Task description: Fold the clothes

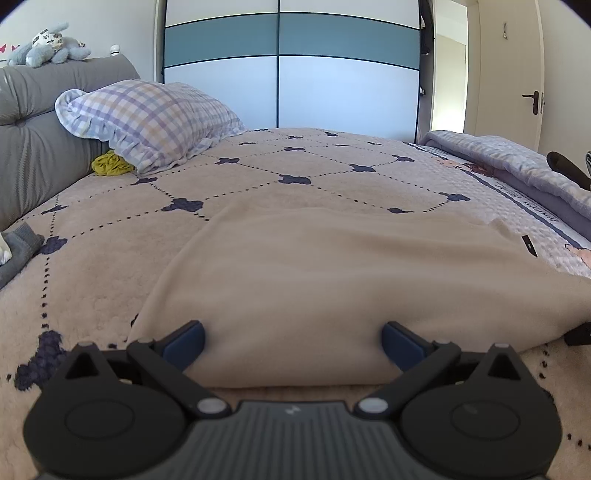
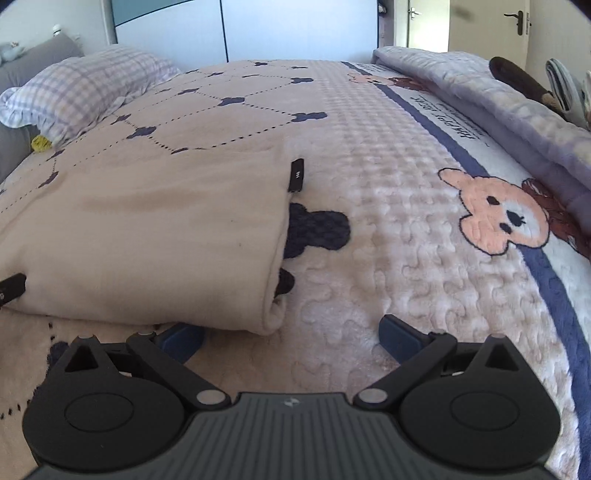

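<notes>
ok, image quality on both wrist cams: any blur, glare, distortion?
Left wrist: sharp, daylight; strong fisheye bows the wardrobe lines; dark vignette in the top corners. Right wrist: bed sharp; the far door looks smeared; blanket evenly lit, no glare. Both grippers open, casting only soft shadows.

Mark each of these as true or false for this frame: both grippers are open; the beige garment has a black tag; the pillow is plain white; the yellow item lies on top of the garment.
1. Both grippers are open. True: the left gripper and right gripper both have their jaws spread wide.
2. The beige garment has a black tag. True.
3. The pillow is plain white. False: it is checked, in purple and pale tones.
4. The yellow item lies on the garment. False: it sits by the pillow near the headboard.
</notes>
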`<action>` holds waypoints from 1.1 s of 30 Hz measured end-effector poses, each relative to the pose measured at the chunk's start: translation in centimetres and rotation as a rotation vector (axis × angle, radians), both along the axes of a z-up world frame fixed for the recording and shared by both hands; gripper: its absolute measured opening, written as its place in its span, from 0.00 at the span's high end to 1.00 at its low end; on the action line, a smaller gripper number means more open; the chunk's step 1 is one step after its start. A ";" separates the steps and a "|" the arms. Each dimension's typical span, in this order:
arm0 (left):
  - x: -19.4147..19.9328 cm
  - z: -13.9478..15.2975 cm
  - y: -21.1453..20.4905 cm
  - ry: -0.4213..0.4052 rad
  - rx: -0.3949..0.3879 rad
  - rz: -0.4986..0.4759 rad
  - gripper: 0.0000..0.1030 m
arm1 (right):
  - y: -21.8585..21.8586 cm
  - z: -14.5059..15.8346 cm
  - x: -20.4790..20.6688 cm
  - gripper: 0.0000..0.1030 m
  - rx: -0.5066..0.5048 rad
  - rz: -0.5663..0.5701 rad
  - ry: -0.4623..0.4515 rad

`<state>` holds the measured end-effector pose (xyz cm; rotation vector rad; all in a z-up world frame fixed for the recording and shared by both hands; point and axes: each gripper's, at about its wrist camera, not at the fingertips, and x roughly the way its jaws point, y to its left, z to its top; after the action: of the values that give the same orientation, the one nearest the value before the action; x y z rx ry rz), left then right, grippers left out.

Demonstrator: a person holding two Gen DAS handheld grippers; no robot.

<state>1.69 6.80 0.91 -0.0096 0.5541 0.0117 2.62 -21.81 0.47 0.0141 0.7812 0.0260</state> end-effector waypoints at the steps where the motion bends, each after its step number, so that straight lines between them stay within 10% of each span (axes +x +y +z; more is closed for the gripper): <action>1: 0.0 0.0 0.0 0.000 0.000 0.000 0.00 | 0.4 0.1 -0.1 0.00 -0.028 0.005 -0.004; 20: -0.9 3.4 1.0 0.021 -0.088 -0.061 0.00 | -0.9 1.8 -1.2 0.00 0.092 -0.071 -0.046; 28: 2.1 2.2 -3.5 0.070 0.080 -0.089 0.00 | 1.2 3.6 -1.4 0.00 0.089 -0.032 -0.072; 33: 1.5 0.7 -3.2 0.019 0.046 -0.066 0.00 | 2.0 3.7 -1.4 0.00 0.070 -0.022 -0.061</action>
<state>3.15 3.61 1.66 0.0540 0.5732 -0.0403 1.22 -19.80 4.18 0.0880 0.7186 0.0332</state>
